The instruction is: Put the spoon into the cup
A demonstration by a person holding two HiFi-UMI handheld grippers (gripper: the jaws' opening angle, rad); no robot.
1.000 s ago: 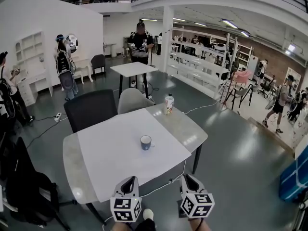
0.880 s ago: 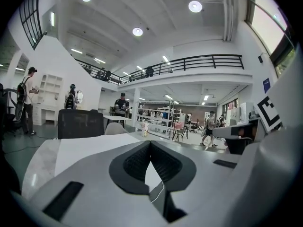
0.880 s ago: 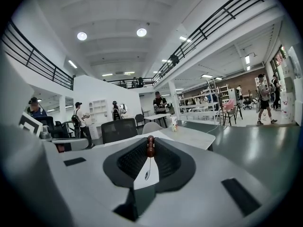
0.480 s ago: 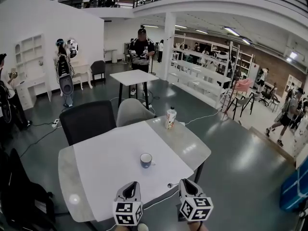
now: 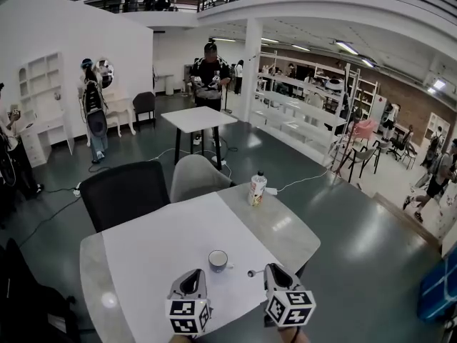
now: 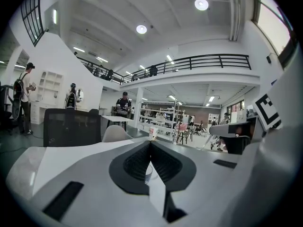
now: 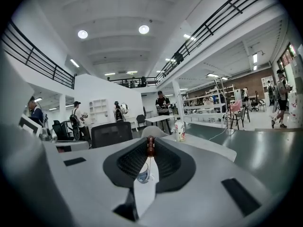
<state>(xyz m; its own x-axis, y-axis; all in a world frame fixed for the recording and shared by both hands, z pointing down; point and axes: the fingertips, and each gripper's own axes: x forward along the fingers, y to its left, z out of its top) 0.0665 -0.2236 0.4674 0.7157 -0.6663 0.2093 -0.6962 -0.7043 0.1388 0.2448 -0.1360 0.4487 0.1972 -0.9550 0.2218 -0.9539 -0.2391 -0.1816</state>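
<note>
- Since the earlier frames, both grippers are standing farther in over the near edge of the table point(image 5: 282, 227), and the cup point(image 5: 218, 261) is sitting closer to their tips than before.
- Right gripper point(image 5: 273, 269) is clenching the spoon point(image 5: 251, 272) at its jaw tips, near the right side of the table's near edge.
- In the head view the spoon is lying close to level, with its long axis running left to right. Its small rounded end is pointing left toward the cup and stopping just short of it.
- In the right gripper view only a short brown piece of the spoon point(image 7: 150, 146) is showing, pinched upright between the closed jaw tips, with the cup point(image 7: 143, 174) showing below it.
- Left gripper point(image 5: 191, 276) is hovering beside the right one, to the near left of the cup. Its jaws are pressing together at the tips with nothing between them.
- The cup is standing upright on the white mat point(image 5: 164, 249), mouth up, between the two gripper tips and slightly beyond them.
- A bottle point(image 5: 256, 189) is standing at the far right of the table, well apart from the cup.
- A black chair point(image 5: 123, 191) and a grey chair point(image 5: 196, 176) are standing at the far side.
</note>
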